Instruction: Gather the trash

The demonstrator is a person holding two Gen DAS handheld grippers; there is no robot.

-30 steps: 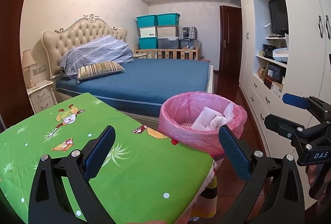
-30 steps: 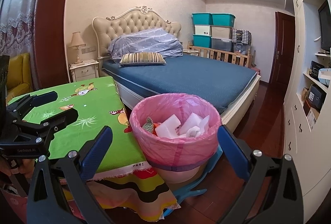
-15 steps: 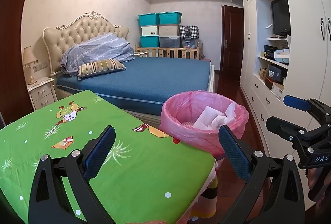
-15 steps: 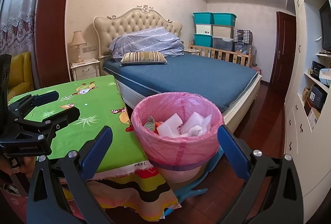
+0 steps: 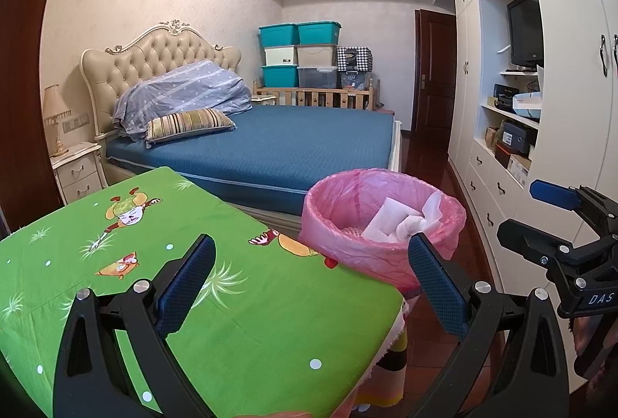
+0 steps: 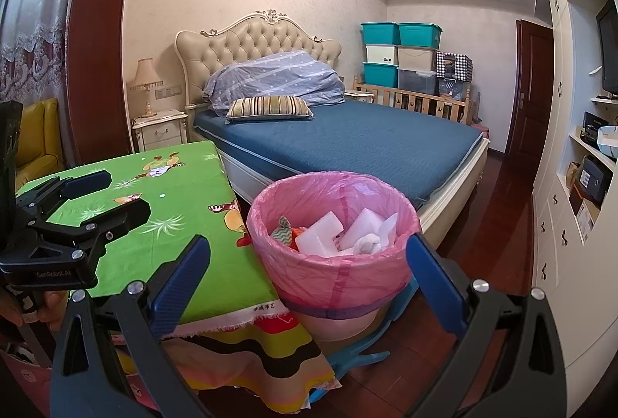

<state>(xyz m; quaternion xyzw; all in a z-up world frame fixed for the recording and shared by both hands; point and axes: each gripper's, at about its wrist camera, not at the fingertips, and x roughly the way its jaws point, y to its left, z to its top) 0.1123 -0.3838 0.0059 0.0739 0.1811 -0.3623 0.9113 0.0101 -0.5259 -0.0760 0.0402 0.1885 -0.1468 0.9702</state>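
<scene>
Left claw (image 5: 311, 279): released, empty, above the green table (image 5: 247, 317).
Right claw (image 6: 309, 279): released, empty.
Trash bin (image 6: 340, 263): floor, 3 o'clock of table.
Right view only: colourful wrapper (image 6: 281, 229).

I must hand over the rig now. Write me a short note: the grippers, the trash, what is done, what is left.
Left gripper: open, holds nothing, above the green table.
Right gripper: open, holds nothing, facing the bin.
The bin, lined with a pink bag, stands on the floor beside the table. White foam pieces and crumpled paper are already inside.
No trash shows on the table. Left: look elsewhere for more.
</scene>
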